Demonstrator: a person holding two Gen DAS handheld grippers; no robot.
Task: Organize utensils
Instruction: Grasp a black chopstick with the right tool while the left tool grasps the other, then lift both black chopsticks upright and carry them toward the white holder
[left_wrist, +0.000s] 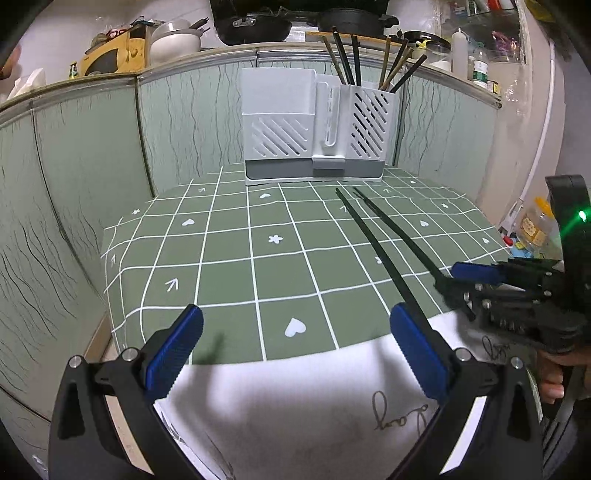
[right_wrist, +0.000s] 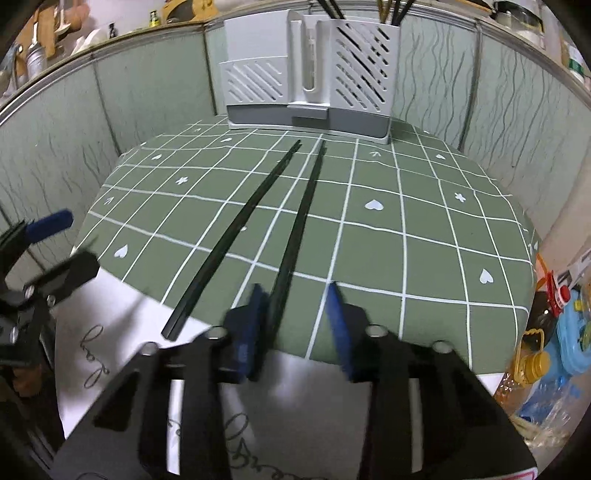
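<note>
Right wrist | right gripper (right_wrist: 299, 325) jaws apart, straddling thin black plastic chopstick (right_wrist: 295, 236) | stiff, light, slippery; pinch near end

Only illegible cursive handwriting shows on the white cloth (left_wrist: 295, 406); nothing readable.

You see black chopsticks (right_wrist: 295, 221) on a green surface (right_wrist: 406, 229) gridded white with hearts; the utensil holder (right_wrist: 306, 74) is white and grey.
</note>
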